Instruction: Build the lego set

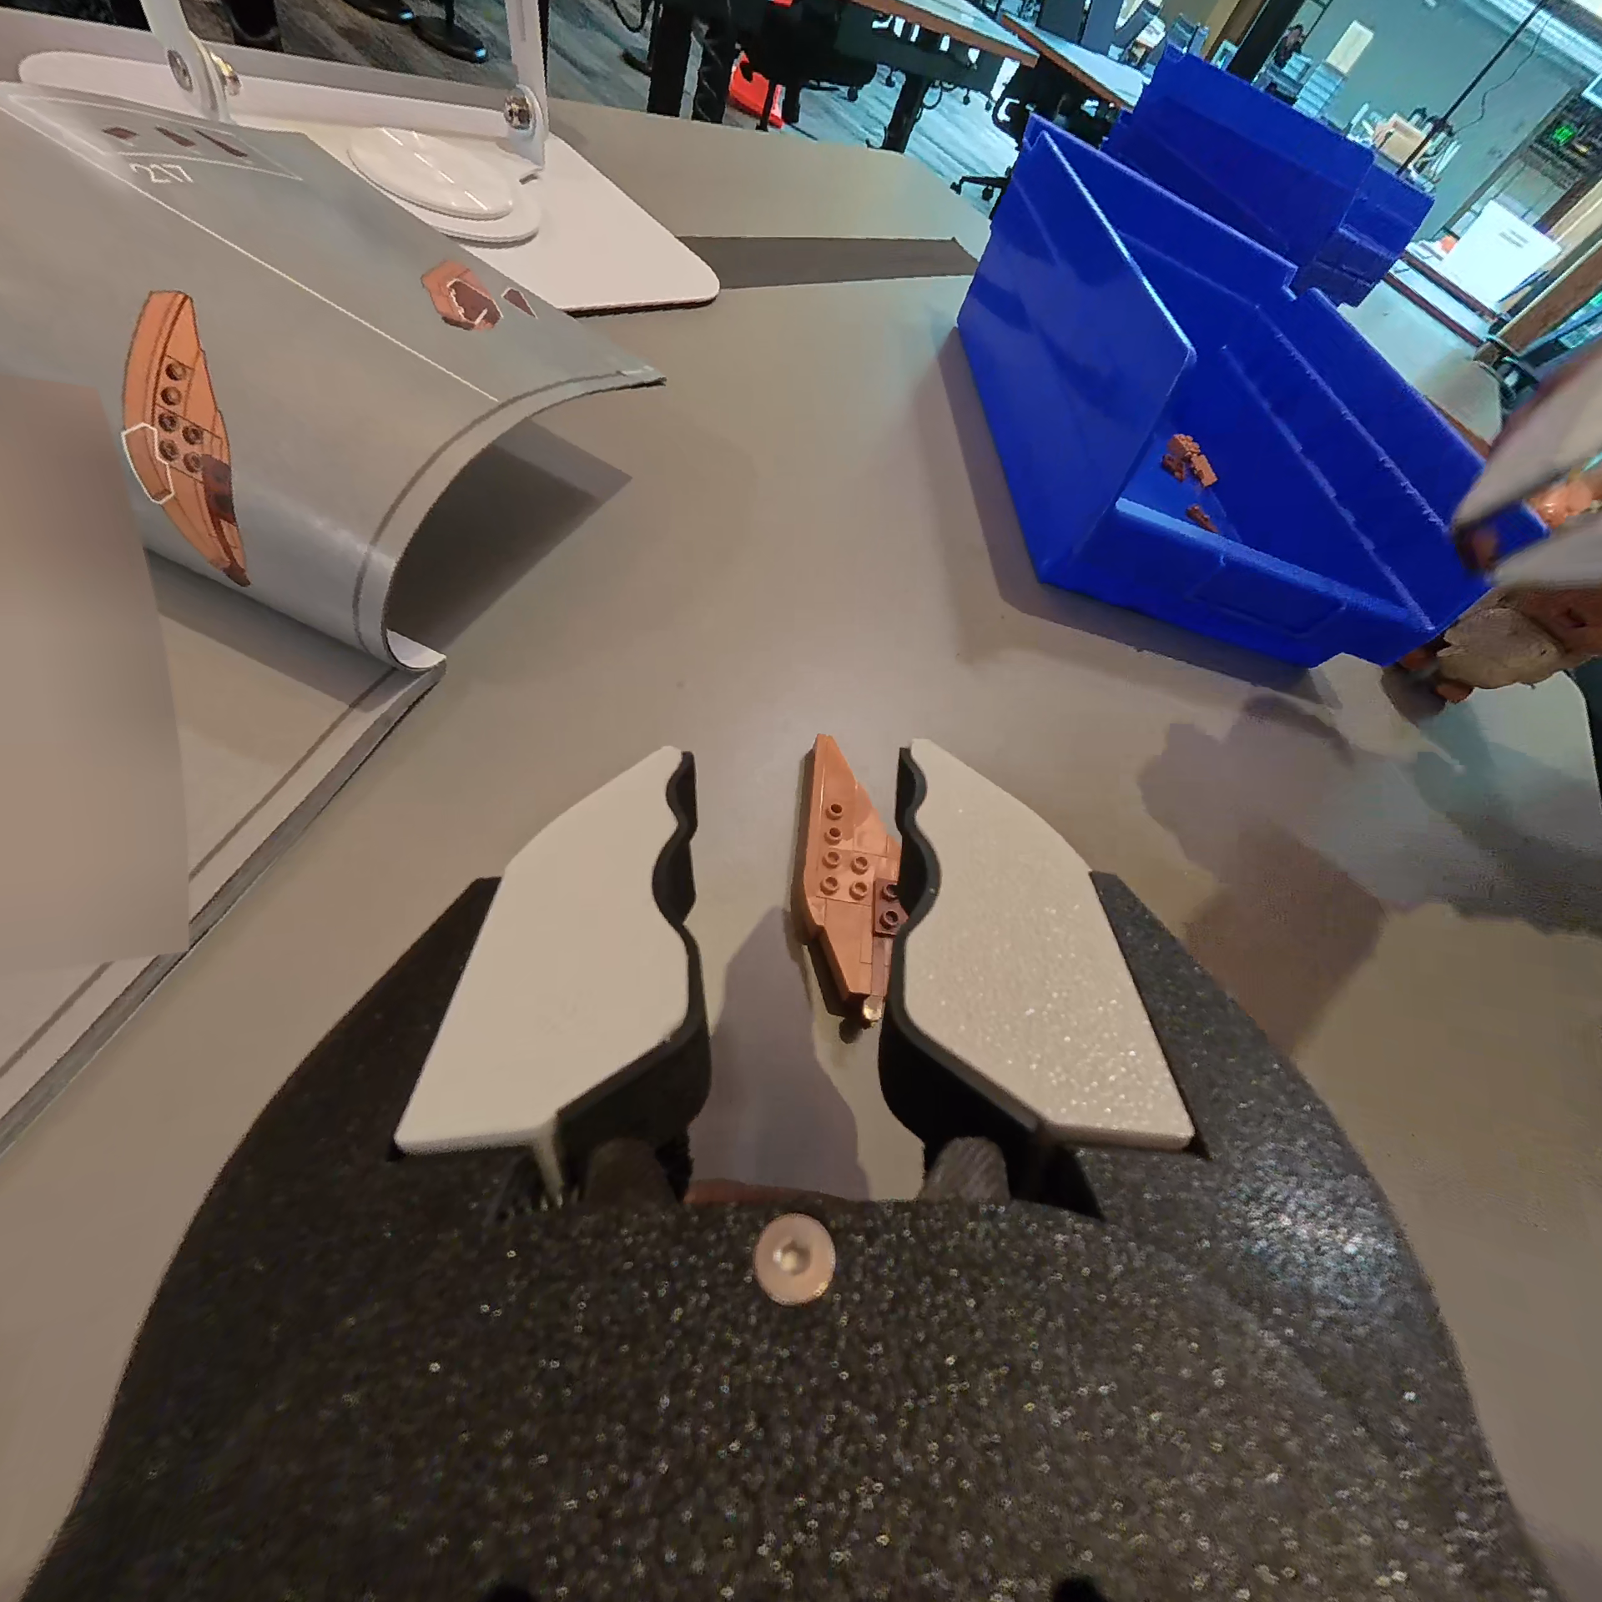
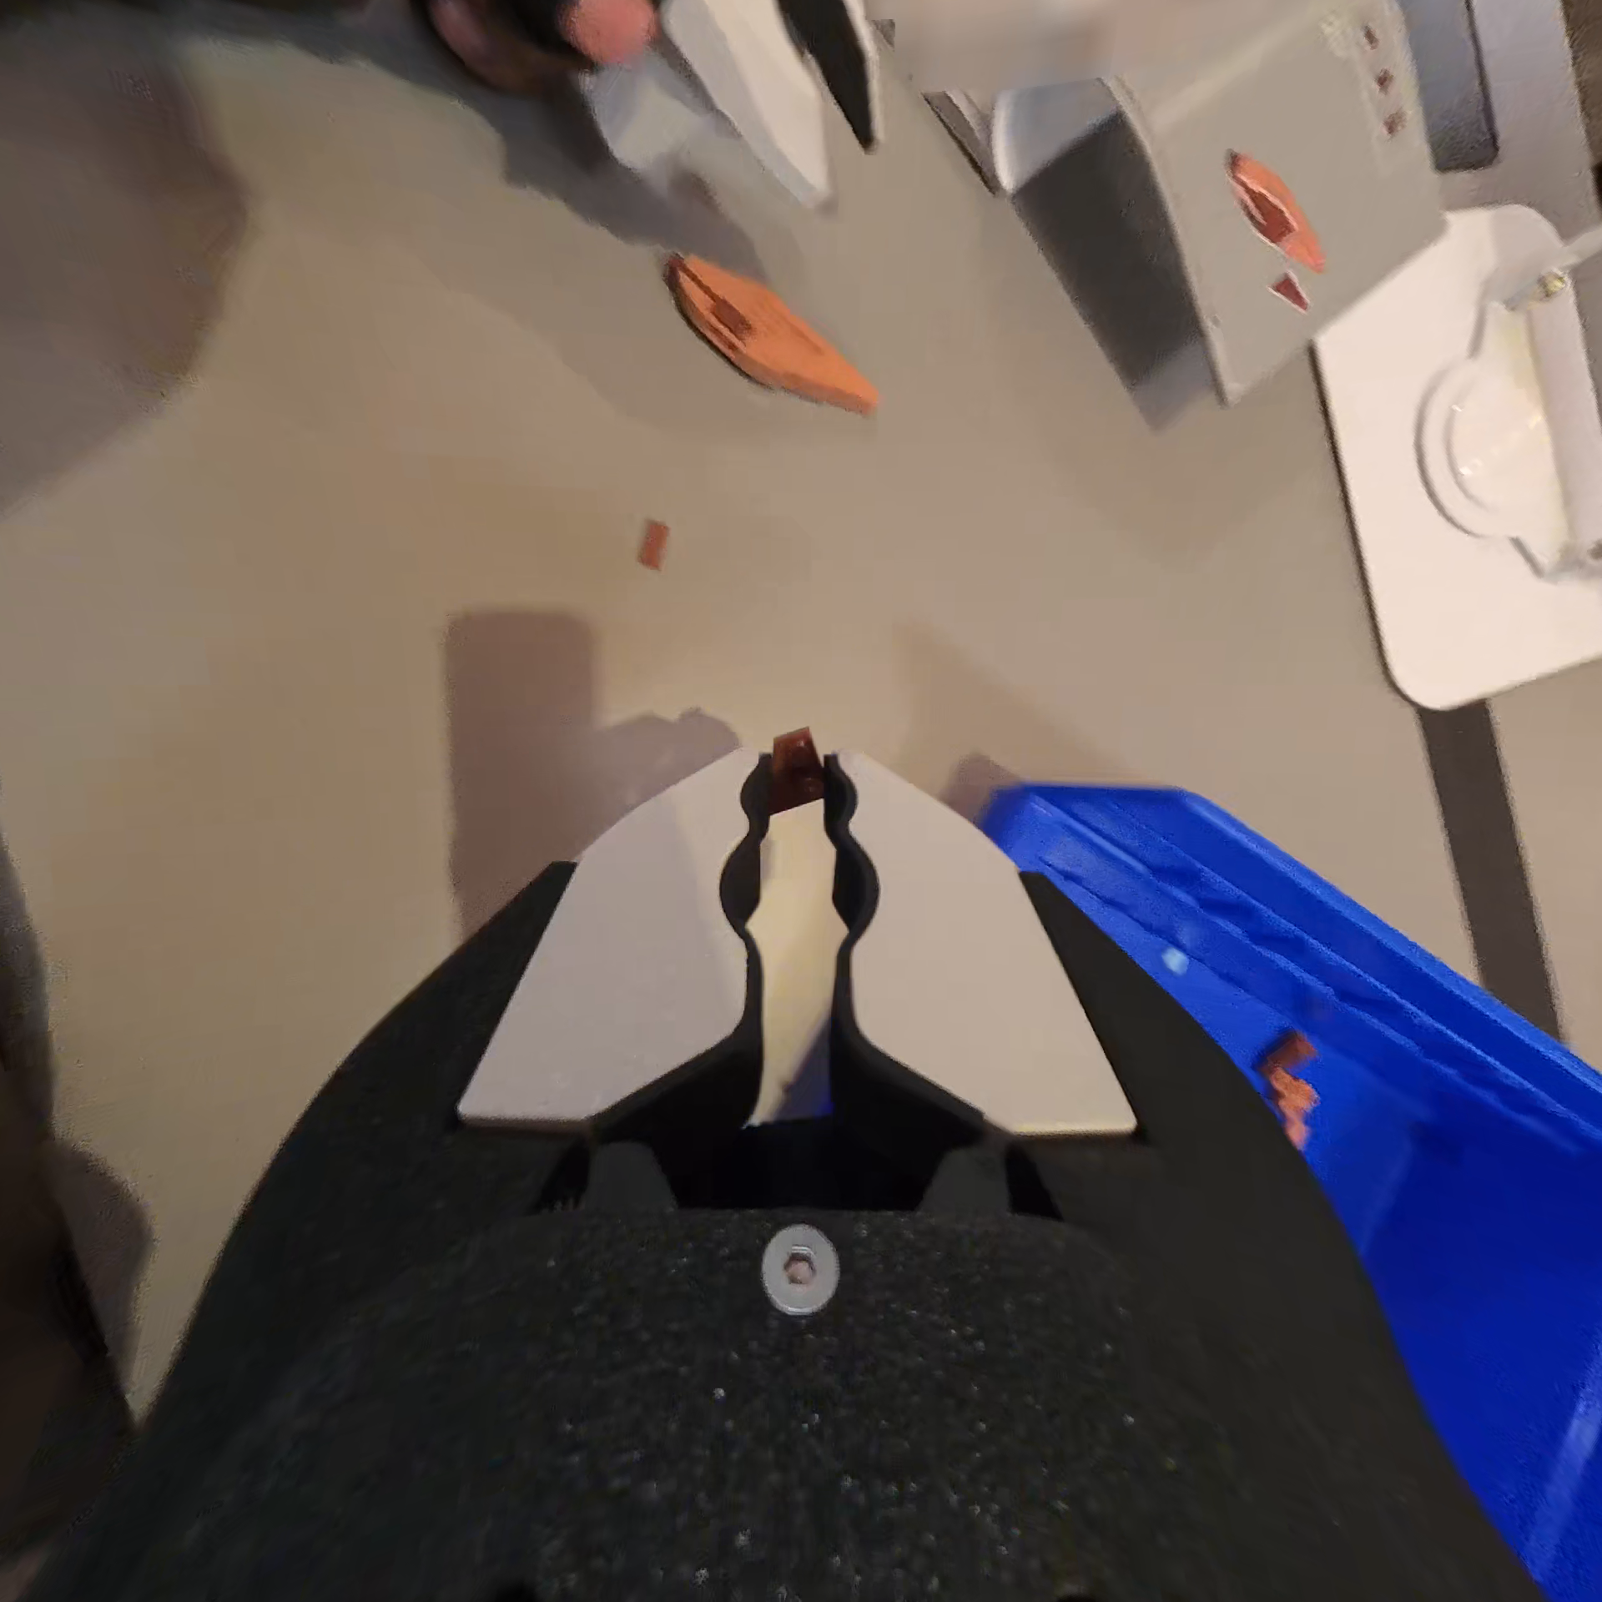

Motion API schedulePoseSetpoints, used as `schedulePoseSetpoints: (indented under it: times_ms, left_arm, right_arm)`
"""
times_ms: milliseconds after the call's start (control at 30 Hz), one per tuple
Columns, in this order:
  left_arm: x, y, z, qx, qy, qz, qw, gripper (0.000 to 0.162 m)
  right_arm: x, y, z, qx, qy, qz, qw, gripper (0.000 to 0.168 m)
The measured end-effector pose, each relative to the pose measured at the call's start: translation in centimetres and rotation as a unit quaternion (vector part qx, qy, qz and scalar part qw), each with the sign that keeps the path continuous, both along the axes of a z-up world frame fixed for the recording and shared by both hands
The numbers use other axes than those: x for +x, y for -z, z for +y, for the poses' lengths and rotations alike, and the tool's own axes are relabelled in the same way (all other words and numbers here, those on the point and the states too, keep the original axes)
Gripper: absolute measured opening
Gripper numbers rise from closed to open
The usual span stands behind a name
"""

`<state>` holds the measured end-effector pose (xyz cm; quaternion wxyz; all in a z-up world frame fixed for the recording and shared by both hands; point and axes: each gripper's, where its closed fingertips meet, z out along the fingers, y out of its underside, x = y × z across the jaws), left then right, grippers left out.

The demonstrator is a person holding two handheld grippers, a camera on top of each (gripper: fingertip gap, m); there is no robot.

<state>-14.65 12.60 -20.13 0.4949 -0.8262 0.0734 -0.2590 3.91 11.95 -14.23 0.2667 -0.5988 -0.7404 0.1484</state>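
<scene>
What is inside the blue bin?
A few small brown lego pieces lie on the blue bin floor; its near wall hides the rest of the floor.

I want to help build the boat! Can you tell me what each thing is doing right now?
left tool: open, around the boat piece.
boat piece: flat on the table, not gripped.
right tool: shut on a small brown brick.
small brown brick: pinched at the tips.
instruction book: open, page curling.
blue bin: open, few bricks inside.
loose brick: lying on the table.
</scene>
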Motion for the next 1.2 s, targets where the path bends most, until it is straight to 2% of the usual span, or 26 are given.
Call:
schedulePoseSetpoints:
  times_ms: [100,200,333,600,833,967,1200]
  left_arm:
    - [0.0,-0.2,-0.1,0.001,0.000,0.000,1.000,0.044]
    - [0.0,-0.3,-0.1,0.004,0.000,0.000,1.000,0.044]
    - [0.0,0.1,-0.1,-0.006,0.001,-0.002,1.000,0.044]
    - [0.0,0.2,0.0,-0.008,0.001,-0.009,1.000,0.044]
    - [-0.1,0.2,0.0,-0.009,0.001,-0.013,1.000,0.044]
    - [-0.1,0.2,0.0,-0.009,0.001,-0.013,1.000,0.044]
    - [-0.1,0.2,0.0,-0.008,0.001,-0.013,1.000,0.044]
  right_arm:
    - [-2.2,3.2,-3.1,0.000,0.008,0.025,1.000,0.011]
    - [-4.4,6.2,-4.6,-0.023,0.023,0.047,0.998,0.011]
    - [-6.0,8.0,-3.9,-0.008,0.044,0.060,0.997,0.011]
    - [-5.3,10.7,-3.3,-0.032,0.053,0.034,0.997,0.013]
    - [-5.1,10.2,-3.1,-0.053,0.057,0.066,0.995,0.023]
    - [-4.9,7.7,-2.5,-0.050,0.064,0.147,0.986,0.025]
    - [-2.7,4.9,-1.8,-0.063,0.100,0.302,0.946,0.026]
